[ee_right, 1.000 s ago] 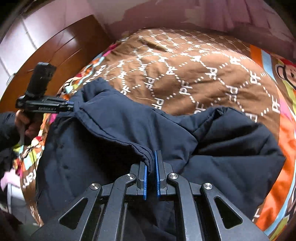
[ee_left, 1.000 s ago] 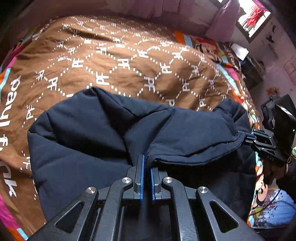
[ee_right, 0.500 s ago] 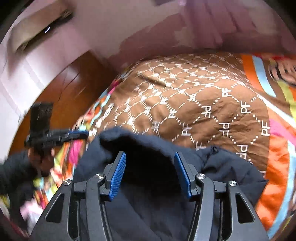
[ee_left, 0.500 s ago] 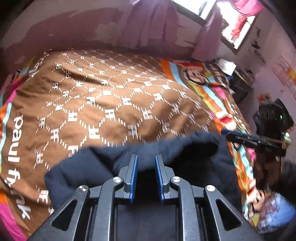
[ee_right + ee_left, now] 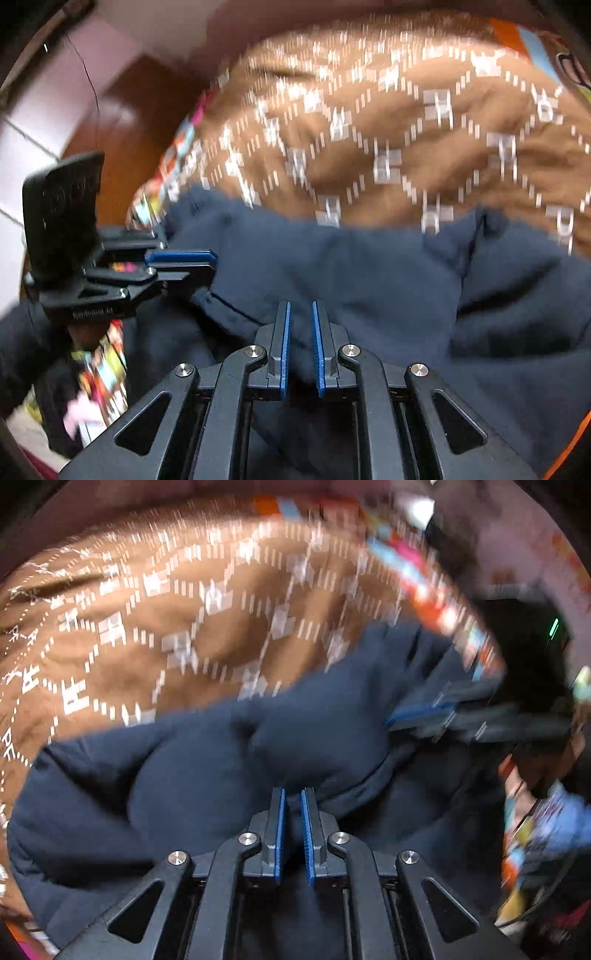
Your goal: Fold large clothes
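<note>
A: We start at the left black two-finger gripper with blue pads (image 5: pixel 291 797). Its jaws stand narrowly apart over a ridge of the padded navy jacket (image 5: pixel 207 775); whether they pinch cloth, we cannot tell.

B: The jacket lies bunched on the brown patterned bedspread (image 5: pixel 155 620). The soft, thick fabric is lumpy and may slip or fold unevenly.

A: At the right black two-finger gripper with blue pads (image 5: pixel 300 310), the jaws are likewise slightly apart above the fabric. Both views are blurred; a grab at speed could miss the hem.
</note>
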Available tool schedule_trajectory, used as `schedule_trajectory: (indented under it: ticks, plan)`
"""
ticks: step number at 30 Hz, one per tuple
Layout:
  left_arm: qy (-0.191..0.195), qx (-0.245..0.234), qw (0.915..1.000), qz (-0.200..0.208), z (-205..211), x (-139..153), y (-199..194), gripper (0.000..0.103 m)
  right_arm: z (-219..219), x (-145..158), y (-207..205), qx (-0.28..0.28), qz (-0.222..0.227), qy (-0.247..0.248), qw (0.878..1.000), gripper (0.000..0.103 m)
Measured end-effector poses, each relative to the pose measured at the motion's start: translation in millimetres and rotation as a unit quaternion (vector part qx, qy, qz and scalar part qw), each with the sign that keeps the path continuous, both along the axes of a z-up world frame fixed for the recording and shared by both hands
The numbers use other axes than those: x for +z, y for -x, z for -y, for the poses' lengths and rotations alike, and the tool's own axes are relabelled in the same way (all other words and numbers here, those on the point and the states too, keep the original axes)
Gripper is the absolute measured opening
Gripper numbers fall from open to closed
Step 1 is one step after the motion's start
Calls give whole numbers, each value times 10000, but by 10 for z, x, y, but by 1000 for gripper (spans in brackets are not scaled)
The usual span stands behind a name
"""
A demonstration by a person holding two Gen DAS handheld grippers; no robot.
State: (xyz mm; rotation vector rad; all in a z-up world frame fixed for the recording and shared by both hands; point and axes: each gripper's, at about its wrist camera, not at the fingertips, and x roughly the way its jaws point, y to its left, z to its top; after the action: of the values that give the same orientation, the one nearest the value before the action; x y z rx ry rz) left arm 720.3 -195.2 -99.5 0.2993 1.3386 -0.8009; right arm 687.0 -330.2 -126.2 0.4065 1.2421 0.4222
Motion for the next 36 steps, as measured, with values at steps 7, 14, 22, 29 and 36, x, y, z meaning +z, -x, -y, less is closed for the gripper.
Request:
schedule_trajectory:
  ticks: [7,14,22,29,36]
  plan:
    - [-311,798,9952,-475,-34,-432,-213,3,-176,-380,-195,-3,-413,529,9977,0]
    - [-509,877,9947,180,41,-566,-52,3,-465,-642,-225,-19,-181,1149,9932,0]
    - [-137,959,9870,1281,-292,-100,372,3,-125,-211,64,-506,-104,1076,9929,0]
    - [-575,1027,9871,1084,-133,-354,277,3,28,-628,81,-1165,-210,291,9925,0]
    - [281,1890,9746,1166,-372,54,673,22,-95,-277,404,-1193,621,323,9904,32]
